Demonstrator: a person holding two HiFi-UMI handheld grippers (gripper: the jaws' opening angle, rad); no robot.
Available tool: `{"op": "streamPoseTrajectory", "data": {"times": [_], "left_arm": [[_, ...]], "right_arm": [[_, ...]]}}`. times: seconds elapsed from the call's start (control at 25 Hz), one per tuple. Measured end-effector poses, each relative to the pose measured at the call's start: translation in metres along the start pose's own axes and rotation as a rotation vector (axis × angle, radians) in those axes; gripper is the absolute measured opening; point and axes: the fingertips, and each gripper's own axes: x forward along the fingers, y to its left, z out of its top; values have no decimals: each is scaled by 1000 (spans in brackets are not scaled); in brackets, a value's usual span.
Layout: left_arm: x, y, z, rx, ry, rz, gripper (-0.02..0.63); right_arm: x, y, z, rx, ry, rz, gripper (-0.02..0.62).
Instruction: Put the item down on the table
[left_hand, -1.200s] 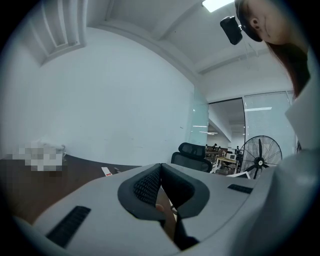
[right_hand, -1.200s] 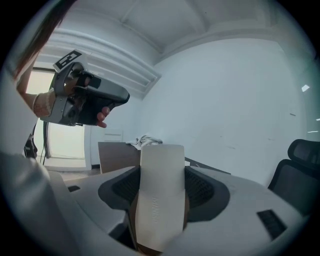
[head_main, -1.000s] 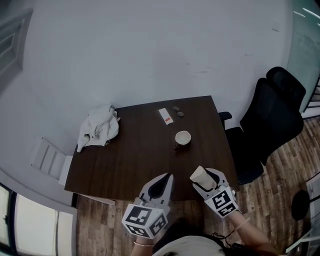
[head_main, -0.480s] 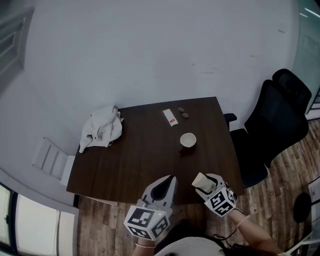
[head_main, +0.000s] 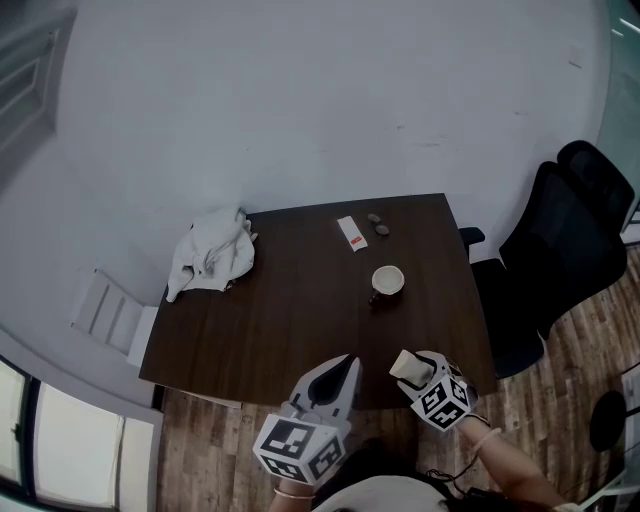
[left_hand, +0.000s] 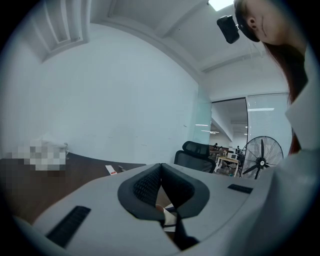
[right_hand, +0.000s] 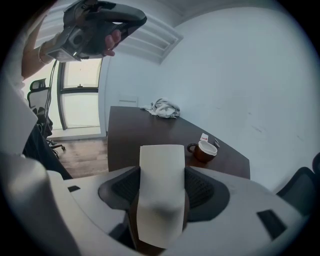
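Right gripper view showed my right tool (right_hand: 161, 186) clamped on a pale paper packet (right_hand: 160, 200). The packet's long axis ran along the jaws, and its far end pointed out toward the brown cup (right_hand: 205, 150) on the dark counter (right_hand: 150, 132). In the head view the packet (head_main: 405, 366) was held off the counter, by its near edge. My left tool (left_hand: 161, 182) hung beside it, jaws pressed together on nothing.

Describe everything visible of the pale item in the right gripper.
The pale item is flat, cream-white and matte, like folded paper or card, with a squared top edge. The jaws of the right gripper clamp its sides; its top sticks out past them, by the front edge of the dark table.
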Motion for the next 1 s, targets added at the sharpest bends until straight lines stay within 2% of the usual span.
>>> {"op": "streamPoseTrajectory", "data": {"times": [1.0], "left_arm": [[-7,26,-2,-19,18,47,17]], "right_arm": [[57,-2,-11,-26,98,53,279]]}}
